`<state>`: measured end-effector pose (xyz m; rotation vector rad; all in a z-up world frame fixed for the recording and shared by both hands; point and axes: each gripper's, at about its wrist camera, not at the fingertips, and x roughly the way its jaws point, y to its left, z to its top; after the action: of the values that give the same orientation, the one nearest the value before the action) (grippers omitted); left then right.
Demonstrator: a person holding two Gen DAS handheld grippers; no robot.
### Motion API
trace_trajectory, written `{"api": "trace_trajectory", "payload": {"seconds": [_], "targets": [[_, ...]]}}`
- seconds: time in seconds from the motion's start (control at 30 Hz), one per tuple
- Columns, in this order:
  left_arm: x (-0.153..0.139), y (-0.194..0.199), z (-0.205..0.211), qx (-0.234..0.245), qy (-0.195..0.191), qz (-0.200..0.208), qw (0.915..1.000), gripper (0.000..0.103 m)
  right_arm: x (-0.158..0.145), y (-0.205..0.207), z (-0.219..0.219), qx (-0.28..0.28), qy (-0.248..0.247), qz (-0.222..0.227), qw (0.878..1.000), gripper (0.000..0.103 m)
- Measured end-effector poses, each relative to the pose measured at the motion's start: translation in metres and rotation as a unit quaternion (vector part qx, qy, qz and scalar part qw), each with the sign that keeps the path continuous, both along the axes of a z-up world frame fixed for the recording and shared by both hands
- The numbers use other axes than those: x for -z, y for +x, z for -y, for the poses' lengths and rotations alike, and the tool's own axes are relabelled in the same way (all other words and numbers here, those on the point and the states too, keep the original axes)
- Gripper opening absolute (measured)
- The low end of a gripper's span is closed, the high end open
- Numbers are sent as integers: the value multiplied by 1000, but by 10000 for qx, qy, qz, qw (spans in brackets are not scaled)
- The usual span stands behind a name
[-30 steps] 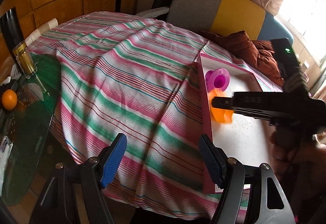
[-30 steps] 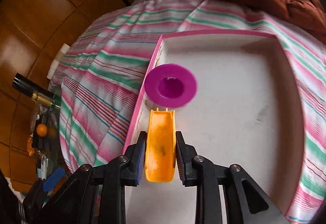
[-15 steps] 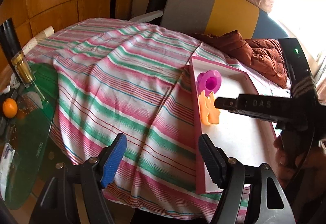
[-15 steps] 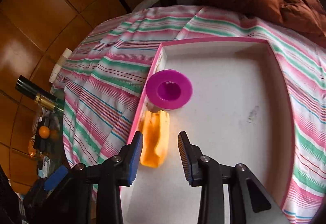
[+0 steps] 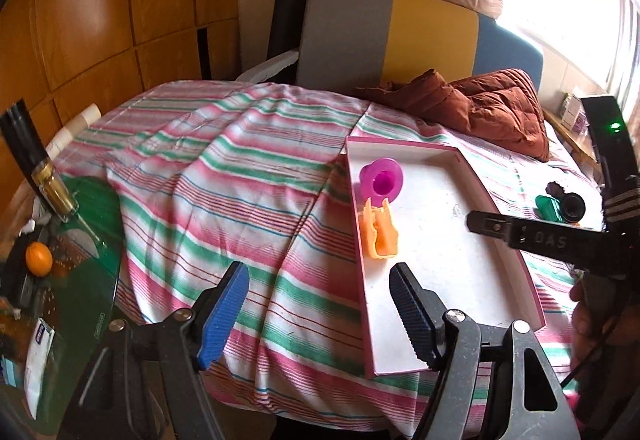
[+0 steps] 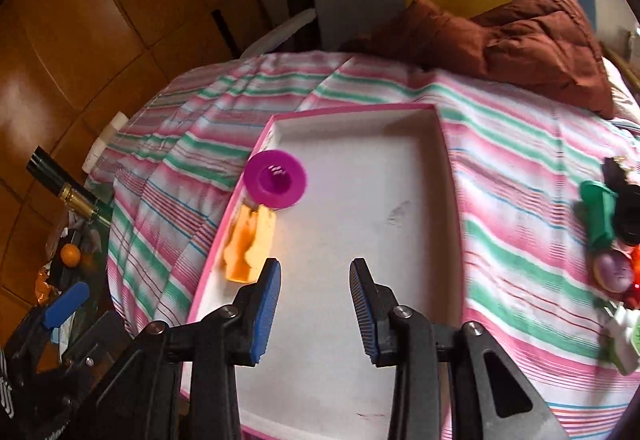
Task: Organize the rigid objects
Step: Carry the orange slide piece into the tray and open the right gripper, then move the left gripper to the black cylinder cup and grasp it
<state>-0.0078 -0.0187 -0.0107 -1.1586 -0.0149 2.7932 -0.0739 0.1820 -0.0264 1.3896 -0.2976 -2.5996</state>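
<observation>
Right wrist view: the right gripper [image 6: 315, 306] hangs over the white tray [image 6: 400, 252], its blue pads spread apart and holding nothing. Just left of its left pad the orange piece [image 6: 249, 246] lies against the tray's left wall, with the magenta cup [image 6: 275, 179] touching its far end. Off to the right, a green piece [image 6: 599, 216] and other toys lie on the striped cloth [image 6: 168, 176]. Over that cloth the left gripper [image 5: 318, 314] also gapes, empty.

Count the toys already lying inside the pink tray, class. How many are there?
2. A magenta cup stands by the pink tray's left wall. An orange piece lies just nearer the camera, touching it. The open claws hide part of the floor.
</observation>
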Motion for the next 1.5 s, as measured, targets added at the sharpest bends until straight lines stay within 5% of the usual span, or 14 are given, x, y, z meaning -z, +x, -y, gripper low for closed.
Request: {"api": "trace_trajectory", "payload": {"seconds": [0.87,1.3,1.5], "targets": [[-8,15,-71,853,-641,-196,9941,75,-32,46,-163,1689,279,-437,9843,35],[-7,6,-118,1382,-736,-95,9876,77,-22,54,-268,2944,593,-462,9527,35],[-13,-13,-153,1829,-239,178,9827,77,-6,69,-310,3801,24,-159,9248,36]]}}
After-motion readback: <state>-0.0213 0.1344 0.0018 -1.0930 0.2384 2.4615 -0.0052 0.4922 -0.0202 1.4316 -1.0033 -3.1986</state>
